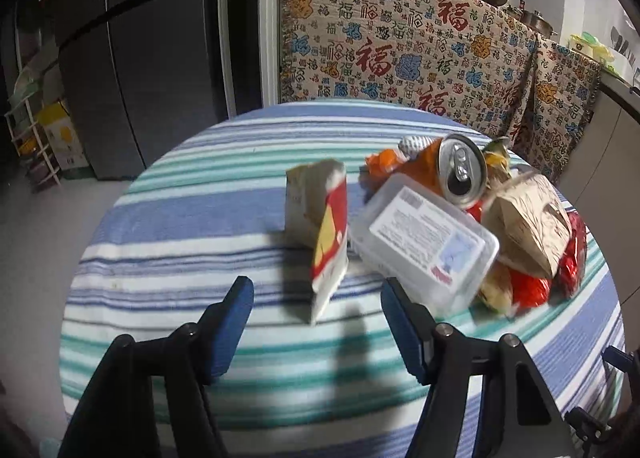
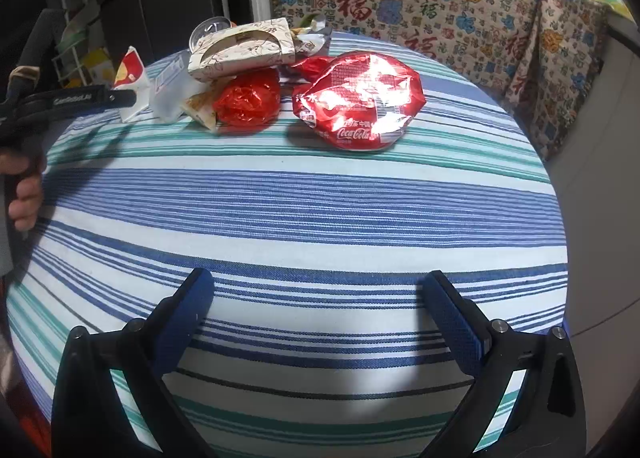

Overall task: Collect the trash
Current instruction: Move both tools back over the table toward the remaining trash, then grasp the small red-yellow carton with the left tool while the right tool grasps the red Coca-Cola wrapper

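Barely begun: trash pile (image 1: 460,217) sits uncollected on striped tablecloth (image 1: 200,217). Left gripper (image 1: 318,324) hovers half-open, empty, near torn carton (image 1: 320,225). Right gripper (image 2: 318,318) spread wide, empty, well short of red Coca-Cola wrapper (image 2: 360,97).

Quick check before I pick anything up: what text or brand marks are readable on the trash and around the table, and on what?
"Coca-Cola": red foil wrapper, white script near its lower edge.
"福": cloth hanging behind the table, repeated in red and blue.
"GenRobot.AI" (small, uncertain): left gripper's arm, seen from the right wrist.
Clear plastic box: label print too blurred to read.
Red-and-white carton: no readable text.
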Demonstrator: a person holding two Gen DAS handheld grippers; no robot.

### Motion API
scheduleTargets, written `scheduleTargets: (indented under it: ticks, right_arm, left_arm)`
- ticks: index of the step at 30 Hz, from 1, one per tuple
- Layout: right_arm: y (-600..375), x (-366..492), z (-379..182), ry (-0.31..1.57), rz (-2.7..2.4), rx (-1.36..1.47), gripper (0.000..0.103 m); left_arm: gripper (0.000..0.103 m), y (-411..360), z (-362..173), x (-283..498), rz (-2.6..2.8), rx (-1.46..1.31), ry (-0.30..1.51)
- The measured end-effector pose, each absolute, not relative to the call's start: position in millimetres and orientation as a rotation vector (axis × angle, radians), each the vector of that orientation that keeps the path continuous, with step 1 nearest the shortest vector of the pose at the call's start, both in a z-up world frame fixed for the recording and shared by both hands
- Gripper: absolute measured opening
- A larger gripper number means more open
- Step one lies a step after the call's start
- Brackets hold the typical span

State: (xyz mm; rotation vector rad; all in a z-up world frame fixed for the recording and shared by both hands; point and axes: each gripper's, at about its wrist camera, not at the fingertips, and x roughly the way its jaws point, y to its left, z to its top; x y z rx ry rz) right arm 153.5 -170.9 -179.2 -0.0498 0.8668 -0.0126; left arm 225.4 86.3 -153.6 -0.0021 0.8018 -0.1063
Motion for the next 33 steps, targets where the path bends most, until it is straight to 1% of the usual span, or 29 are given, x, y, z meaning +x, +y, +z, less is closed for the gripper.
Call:
scheduleTargets:
  ticks: [1, 3, 4, 5, 9, 12, 15, 17, 20, 21, 23, 24, 25, 27, 30, 33]
  right_arm:
    - [-170.9, 153.5, -179.3, 0.867, -0.012, -0.050, 0.103]
    - [-171.1, 153.6, -179.4, 0.868, -0.011, -0.050, 0.103]
    - [-171.2, 153.8, -179.5, 0.870, -0.009, -0.050, 0.103]
    - [-171.5, 154.3, -179.4, 0.878, -0.005, -0.051, 0.103]
    - [-181.0, 159.3, -172.6, 0.910, 0.004, -0.008, 0.102]
    - [-196.1, 178.6, -160.2, 0.884, -0.013, 0.070, 0.102]
    - [-195.0, 205.5, -148.0, 0.825, -0.022, 0.089, 0.102]
    - [-185.6, 222.5, -145.2, 0.810, -0.024, 0.044, 0.102]
    - [-166.4, 242.5, -149.0, 0.783, -0.062, -0.116, 0.102]
    - [-164.2, 245.3, -150.8, 0.778, -0.071, -0.152, 0.098]
    - [-162.9, 248.7, -157.1, 0.778, -0.074, -0.230, 0.077]
    - [-167.6, 247.7, -158.7, 0.779, -0.076, -0.241, 0.051]
    - [-171.6, 245.1, -158.7, 0.777, -0.078, -0.234, 0.035]
    - [-186.1, 236.2, -154.2, 0.760, -0.096, -0.182, 0.016]
    - [-215.9, 221.7, -142.2, 0.736, -0.091, -0.035, 0.013]
    - [-244.0, 206.0, -133.1, 0.749, -0.054, 0.124, 0.013]
  left_arm:
    - [0.058, 84.9, -154.0, 226.8, -0.106, 0.005, 0.789]
    - [0.013, 80.0, -157.0, 228.4, -0.128, 0.025, 0.786]
    - [0.009, 78.7, -158.6, 228.0, -0.134, 0.034, 0.790]
    - [0.007, 76.7, -159.5, 226.3, -0.139, 0.047, 0.785]
    - [0.007, 74.6, -154.6, 210.2, -0.151, 0.065, 0.773]
    - [0.007, 74.0, -148.1, 194.9, -0.155, 0.033, 0.784]
    - [0.007, 74.0, -149.3, 185.2, -0.156, -0.004, 0.812]
    - [0.007, 72.2, -151.1, 178.3, -0.156, -0.016, 0.827]
    - [0.007, 68.5, -153.7, 169.0, -0.160, -0.024, 0.837]
    - [0.007, 67.0, -154.2, 166.6, -0.165, -0.023, 0.840]
    - [0.007, 63.2, -155.3, 161.1, -0.177, -0.011, 0.842]
    - [0.007, 61.6, -155.1, 159.2, -0.183, -0.006, 0.841]
    - [0.007, 60.7, -154.6, 158.4, -0.192, -0.007, 0.841]
    - [0.007, 60.0, -154.1, 158.0, -0.202, -0.015, 0.841]
    - [0.007, 57.5, -152.5, 158.6, -0.214, -0.020, 0.842]
    - [0.007, 54.6, -152.4, 155.3, -0.226, -0.016, 0.846]
